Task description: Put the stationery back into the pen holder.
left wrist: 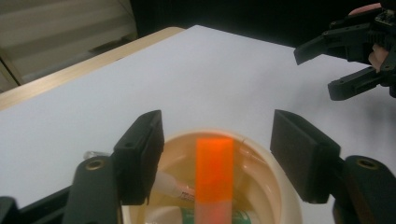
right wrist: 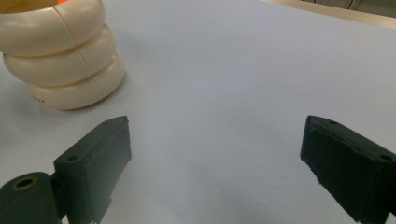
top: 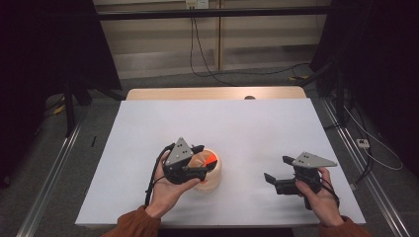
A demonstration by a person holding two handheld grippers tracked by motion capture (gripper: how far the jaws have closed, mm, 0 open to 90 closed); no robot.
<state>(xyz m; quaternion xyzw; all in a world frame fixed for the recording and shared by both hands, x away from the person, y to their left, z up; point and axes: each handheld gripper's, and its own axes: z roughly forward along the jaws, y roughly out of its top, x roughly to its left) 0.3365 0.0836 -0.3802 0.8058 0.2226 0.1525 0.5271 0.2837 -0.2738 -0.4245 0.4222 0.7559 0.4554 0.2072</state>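
1. Hovering over the cream ribbed holder [top: 211,174], the left gripper [top: 200,164] is covering most of the holder's mouth in the high view; only the right wall and a sliver of orange are showing there.
2. Left gripper view: jaws are standing apart on either side of the orange stick [left wrist: 214,175], pads not touching it. Nothing is being gripped.
3. The orange stick is sitting upright inside the holder [left wrist: 285,196], with its lower end running out of frame at the bottom edge.
4. Other contents are hard to read: a clear tube-like item [left wrist: 173,185] is lying behind the left jaw, and something green [left wrist: 243,215] is getting cut off at the bottom. Can't identify either.
5. The right gripper [top: 277,172] is resting well to the right of the holder on the white table sheet [top: 257,128], held in the right hand [top: 321,195]. Jaws are standing wide, nothing between them.
6. Right gripper view: the holder [right wrist: 60,60] is showing as three stacked rings at upper left, with its top getting cropped by the frame edge.
7. The room beyond the table is sitting dark; details there are not readable.
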